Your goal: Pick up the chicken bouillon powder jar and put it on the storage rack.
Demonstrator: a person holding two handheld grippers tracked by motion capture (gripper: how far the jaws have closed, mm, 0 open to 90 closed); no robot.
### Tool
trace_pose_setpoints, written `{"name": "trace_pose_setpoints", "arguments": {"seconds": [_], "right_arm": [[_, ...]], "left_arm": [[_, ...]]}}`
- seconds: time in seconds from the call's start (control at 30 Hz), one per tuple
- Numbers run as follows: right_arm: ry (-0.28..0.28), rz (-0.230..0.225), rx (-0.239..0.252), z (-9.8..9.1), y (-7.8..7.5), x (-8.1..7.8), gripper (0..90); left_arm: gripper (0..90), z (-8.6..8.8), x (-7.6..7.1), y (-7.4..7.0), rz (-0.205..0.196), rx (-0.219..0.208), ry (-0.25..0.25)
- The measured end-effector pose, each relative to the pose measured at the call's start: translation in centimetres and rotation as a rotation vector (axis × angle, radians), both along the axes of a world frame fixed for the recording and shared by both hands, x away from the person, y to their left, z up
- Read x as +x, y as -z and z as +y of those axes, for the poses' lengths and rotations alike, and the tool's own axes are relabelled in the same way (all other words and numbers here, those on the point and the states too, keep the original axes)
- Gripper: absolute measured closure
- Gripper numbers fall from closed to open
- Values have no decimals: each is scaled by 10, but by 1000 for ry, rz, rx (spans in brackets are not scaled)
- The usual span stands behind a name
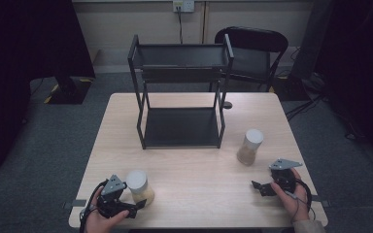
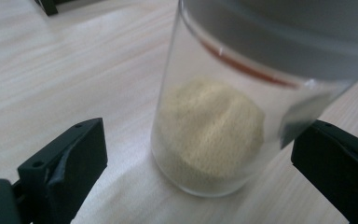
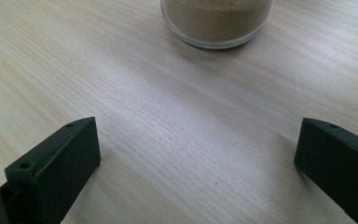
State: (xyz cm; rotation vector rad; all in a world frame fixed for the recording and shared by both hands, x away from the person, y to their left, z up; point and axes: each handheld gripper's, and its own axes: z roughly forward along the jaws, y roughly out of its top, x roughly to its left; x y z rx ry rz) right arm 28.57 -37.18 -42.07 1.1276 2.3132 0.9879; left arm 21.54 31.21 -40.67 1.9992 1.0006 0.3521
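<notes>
My left tongs (image 1: 135,208) are at the near left corner of the table (image 1: 194,165), and the jar of pale yellow powder (image 1: 140,187) stands upright between their jaws. In the left gripper view this jar (image 2: 214,126) sits in the middle of the gap, with bare wood showing between the glass and the jaw on the left side of that view; on the other side I cannot tell if the jaw touches the glass. So the left tongs are released and grasp nothing yet. I judge that the step in hand is the approach to this jar, just before the grip.

My right tongs (image 1: 258,188) are also wide and empty, near the right edge of the table. The second jar, with brown powder (image 1: 249,146), stands a little beyond them; in the right gripper view its base (image 3: 216,21) is ahead of the jaws, not between them.

The black rack (image 1: 182,92) stands at the far side of the table, with both shelves bare; probably the jars go there.

For the next move, I should close the left jaws evenly on the glass body, below the grey lid (image 2: 298,28), and keep the jar upright when lifting.
</notes>
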Motion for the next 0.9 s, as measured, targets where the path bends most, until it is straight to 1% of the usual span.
{"name": "trace_pose_setpoints", "arguments": {"seconds": [0.17,0.3,0.37,0.5,0.6,0.63,0.7,0.8,0.9], "right_arm": [[0,0,0,0,0,0,0],[0,0,0,0,0,0,0],[0,0,0,0,0,0,0],[0,0,0,0,0,0,0],[0,0,0,0,0,0,0],[0,0,0,0,0,0,0],[0,-1,0,0,0,0,0],[0,0,0,0,0,0,0],[0,0,0,0,0,0,0]], "left_arm": [[28,-2,4,-6,-9,-7,4],[30,-3,5,-10,-17,-22,2],[35,-4,7,-12,-19,-21,3],[57,-5,9,-13,-18,-44,6],[104,-9,11,-16,-25,-40,21],[119,-9,12,-16,-24,-45,25],[130,-11,13,-18,-24,-45,26],[177,-12,15,-20,-26,-45,30],[217,-13,17,-22,-33,-38,46]]}}
